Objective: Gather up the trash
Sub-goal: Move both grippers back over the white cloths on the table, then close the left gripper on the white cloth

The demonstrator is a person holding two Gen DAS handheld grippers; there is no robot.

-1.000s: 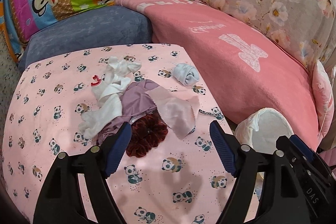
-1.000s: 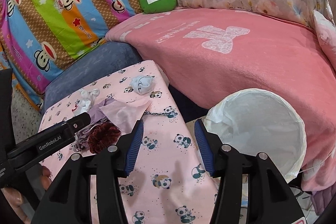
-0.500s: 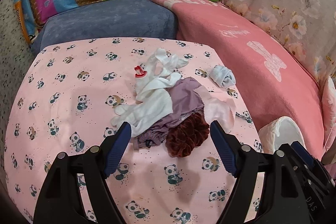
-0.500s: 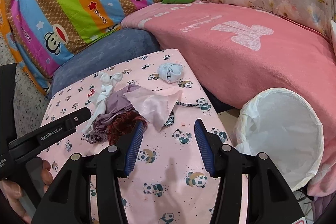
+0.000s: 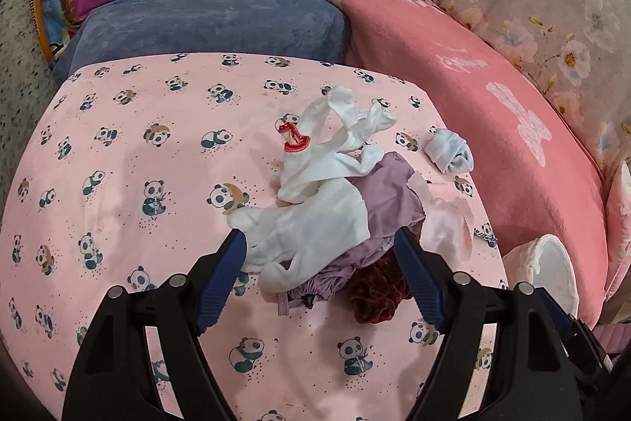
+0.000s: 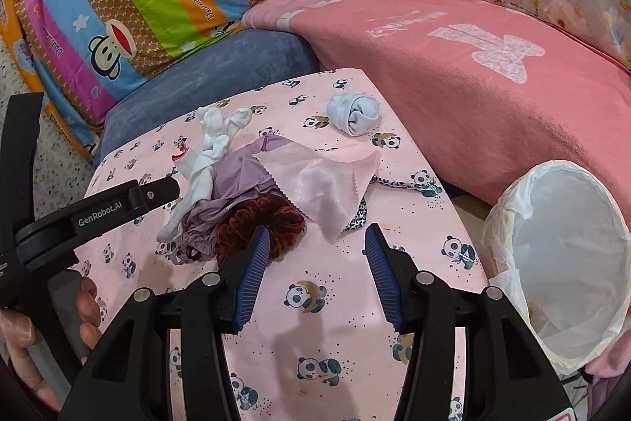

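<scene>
Your left gripper was spread wide and empty, its two blue pads straddling the near end of the pile on the panda-print cloth without pressing on anything. The white sock lay right in that gap, its long axis running away from you and a little to the right, toward the red-trimmed cuff; the purple cloth and the dark red scrunchie sat beside and partly under it, by the right-hand pad. Your right gripper was about half spread and also held nothing; its left pad stood just short of the scrunchie, and the pale pink swatch lay ahead of its gap. The small rolled blue sock sat well apart near the far edge. The lined bin stood off the cloth on your right, next to the right gripper. So, in my judgement, your left hand was the nearer one for the sock, but the jaws lay across only its near end, so a close there would likely catch the purple cloth too. The carry to the bin then ran rightward across your right hand.
</scene>
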